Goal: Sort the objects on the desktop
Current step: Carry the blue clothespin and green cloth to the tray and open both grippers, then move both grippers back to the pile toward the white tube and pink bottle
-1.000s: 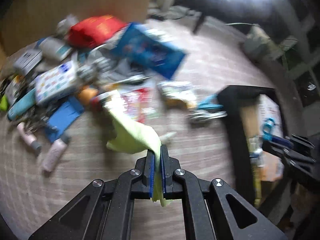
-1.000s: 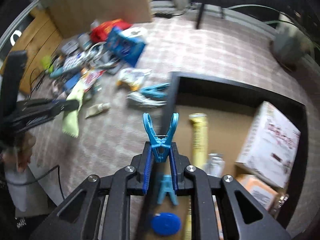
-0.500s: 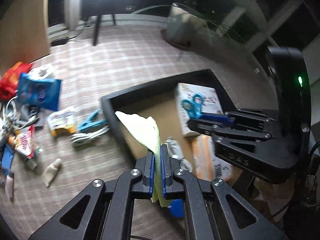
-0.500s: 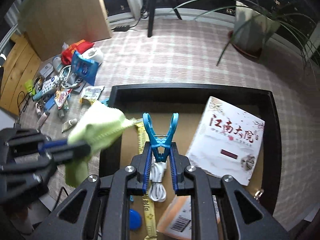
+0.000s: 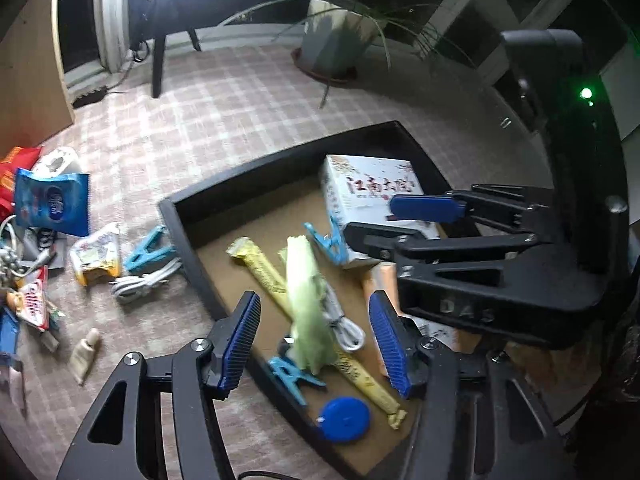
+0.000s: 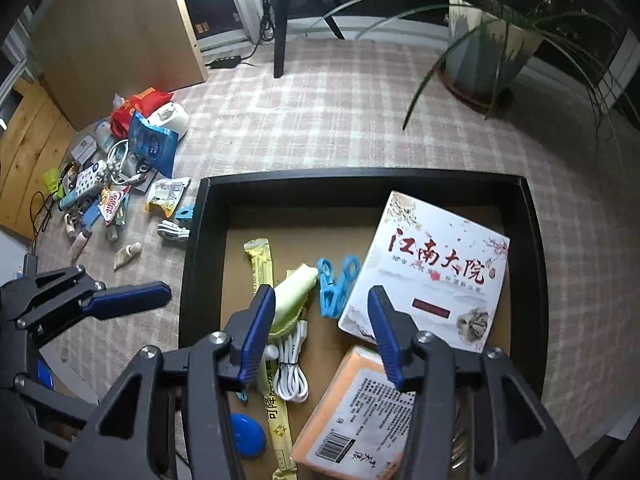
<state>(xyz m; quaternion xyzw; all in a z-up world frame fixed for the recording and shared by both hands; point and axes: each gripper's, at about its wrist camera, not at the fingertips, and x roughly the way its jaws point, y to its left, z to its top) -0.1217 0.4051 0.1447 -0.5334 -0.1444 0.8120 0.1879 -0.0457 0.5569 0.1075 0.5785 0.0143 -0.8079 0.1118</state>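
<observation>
You've just let go with both: the left tool [image 5: 316, 344] is opening over the cloth [image 5: 308, 304], the right tool [image 6: 320, 332] over the clip [image 6: 336, 288], both now in the tray [image 6: 200, 240]; the floor pile [image 6: 116, 176] is next

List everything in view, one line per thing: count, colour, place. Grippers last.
tray: one, black, on the checked cloth.
book: one, white with red characters, right side of the tray.
green cloth: one, pale green, in the tray between the yellow stick pack and a clip.
blue clips in tray: two, one beside the book, one near the blue disc.
yellow stick pack: one, lying lengthwise in the tray.
white cable: one, coiled, in the tray.
orange packet: one, near end of the tray.
blue disc: one, near corner.
clutter pile: many items, mixed colours, left of the tray.
potted plant: one, far right.
left gripper: jaws opening, nothing gripped.
right gripper: jaws opening, nothing gripped.
</observation>
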